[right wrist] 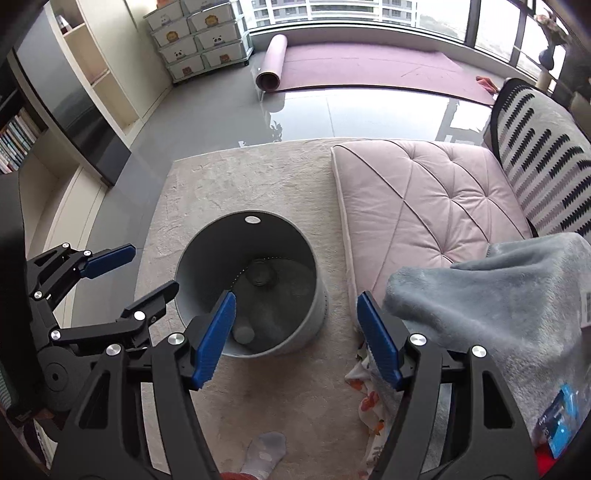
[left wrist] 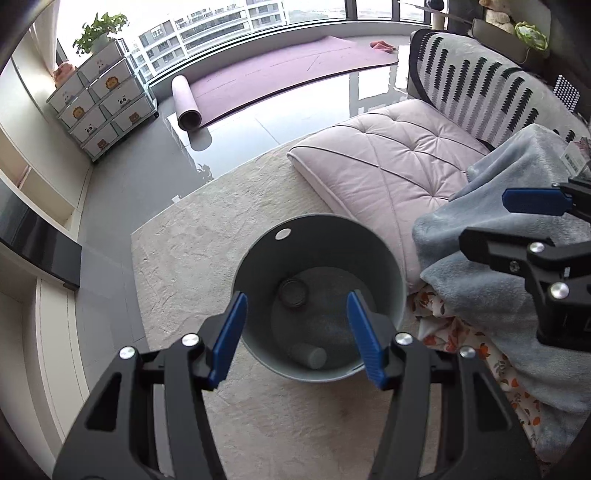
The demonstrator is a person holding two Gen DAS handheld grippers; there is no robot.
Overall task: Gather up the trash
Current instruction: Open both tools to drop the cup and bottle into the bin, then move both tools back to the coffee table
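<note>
Both the left gripper [left wrist: 297,336] and right gripper [right wrist: 295,341] are held released and empty above the grey trash bin [left wrist: 369,240], where a can [left wrist: 308,356] and lid [left wrist: 293,291] are already collected, while a sock [right wrist: 264,454] near it is left.

A beige rug [right wrist: 258,398] covers the grey floor [right wrist: 207,110]. A pink tufted cushion [right wrist: 424,206] lies along the rug's edge, with a grey fleece blanket [right wrist: 509,306] draped at its near end over a floral cloth [right wrist: 369,402]. A purple mat [right wrist: 369,62], partly rolled, lies under the window. A drawer unit [left wrist: 99,107] with animal faces carries a potted plant [left wrist: 99,31].
</note>
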